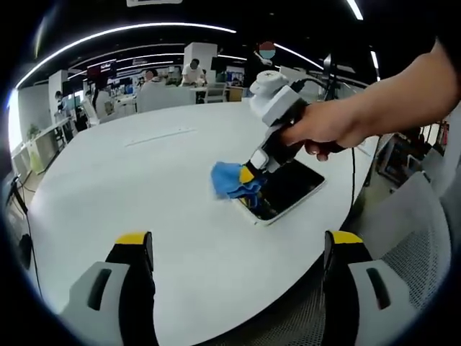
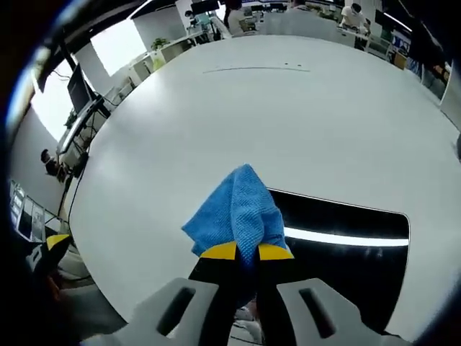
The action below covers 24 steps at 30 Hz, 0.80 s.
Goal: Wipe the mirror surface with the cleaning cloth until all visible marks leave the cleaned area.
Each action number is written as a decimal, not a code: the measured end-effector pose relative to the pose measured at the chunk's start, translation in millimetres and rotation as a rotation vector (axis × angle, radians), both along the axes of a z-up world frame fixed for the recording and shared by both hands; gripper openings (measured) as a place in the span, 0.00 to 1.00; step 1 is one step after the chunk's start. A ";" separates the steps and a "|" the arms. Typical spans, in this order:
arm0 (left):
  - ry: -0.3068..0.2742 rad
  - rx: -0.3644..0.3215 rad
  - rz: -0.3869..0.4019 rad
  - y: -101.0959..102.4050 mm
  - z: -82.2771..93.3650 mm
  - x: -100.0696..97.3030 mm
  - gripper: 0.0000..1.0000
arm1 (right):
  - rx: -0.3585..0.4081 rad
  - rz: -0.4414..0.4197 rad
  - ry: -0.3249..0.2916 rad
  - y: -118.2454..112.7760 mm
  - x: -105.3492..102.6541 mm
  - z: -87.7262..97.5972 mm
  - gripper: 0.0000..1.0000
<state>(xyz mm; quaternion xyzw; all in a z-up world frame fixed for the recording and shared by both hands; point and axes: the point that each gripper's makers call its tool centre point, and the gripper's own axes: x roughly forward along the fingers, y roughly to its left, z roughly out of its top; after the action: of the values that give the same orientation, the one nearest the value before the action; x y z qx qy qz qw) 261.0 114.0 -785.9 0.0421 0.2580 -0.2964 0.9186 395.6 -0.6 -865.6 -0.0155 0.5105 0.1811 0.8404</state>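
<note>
Right gripper [image 2: 246,254]: jaws closed together on a bunched blue cleaning cloth [image 2: 236,210], the yellow tips pinching its lower fold. The cloth fans out beyond the tips and presses on one end of the mirror [image 2: 346,249], overlapping its edge and the white worktop [image 2: 288,122] beside it. The mirror lies flat, a dark rectangle with a pale frame, reflecting a bright ceiling strip light across its middle.

In the left gripper view the same right gripper [image 1: 253,170] comes in from the right, held by a person's hand [image 1: 324,130], tilted down onto the mirror [image 1: 288,189]. The cloth [image 1: 232,180] sits at the mirror's end nearer the worktop's centre, half on the glass, half on the worktop [image 1: 144,187].

Left gripper [image 1: 238,252]: jaws wide apart, nothing between them, raised over the worktop's near edge and well apart from the mirror.

Marks on the glass: cannot tell, the reflections hide the surface.

Surroundings: a mesh-backed chair [image 1: 410,238] just off the worktop's edge on the right of the left gripper view; a black cable [image 1: 354,173] hanging past the person's hand; open office beyond, with desks and seated people [image 1: 191,72] in the distance.
</note>
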 end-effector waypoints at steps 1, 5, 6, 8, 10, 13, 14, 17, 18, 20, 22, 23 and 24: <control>0.001 0.002 0.000 0.0 -0.4 -0.1 0.98 | -0.001 0.002 -0.001 0.2 3.5 -0.1 0.03; 0.001 0.002 0.003 0.4 -0.7 0.2 0.98 | -0.018 0.018 -0.009 1.1 12.3 -0.1 0.03; 0.000 0.003 0.004 0.4 -0.4 0.4 0.98 | -0.023 0.026 -0.015 1.3 15.8 0.0 0.03; -0.001 0.005 0.005 0.4 0.0 0.4 0.98 | -0.030 0.038 -0.023 1.8 20.6 0.3 0.03; -0.001 0.006 0.006 0.7 -0.7 0.8 0.98 | -0.029 0.039 -0.023 1.6 26.8 0.2 0.03; 0.000 0.008 0.006 0.4 -1.0 0.7 0.97 | -0.021 0.033 -0.018 1.0 32.8 0.0 0.03; 0.001 0.009 0.004 0.3 -1.5 0.5 0.97 | -0.017 0.033 -0.020 0.7 35.3 -0.3 0.03; 0.002 0.011 0.003 0.0 -2.0 0.0 0.97 | -0.009 0.035 -0.030 0.9 37.8 -0.3 0.03; -0.001 0.011 0.003 -0.1 -1.6 0.4 0.97 | -0.007 0.034 -0.029 1.1 37.8 -0.3 0.03; 0.000 0.012 0.006 0.5 -1.9 0.8 0.97 | -0.006 0.034 -0.026 1.4 37.9 -0.3 0.03; -0.001 0.012 0.008 0.5 -2.1 1.0 0.97 | -0.006 0.039 -0.027 1.5 36.9 -0.1 0.03; -0.002 0.013 0.008 0.4 -2.1 1.0 0.97 | -0.005 0.041 -0.028 1.3 36.8 -0.1 0.03; -0.001 0.013 0.008 0.4 -2.1 0.9 0.97 | -0.005 0.042 -0.027 1.1 36.7 -0.1 0.03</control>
<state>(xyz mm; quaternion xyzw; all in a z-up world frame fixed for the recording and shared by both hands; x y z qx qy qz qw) 261.9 114.4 -788.1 0.0472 0.2596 -0.2910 0.9196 432.3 0.5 -865.7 -0.0306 0.4989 0.1973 0.8433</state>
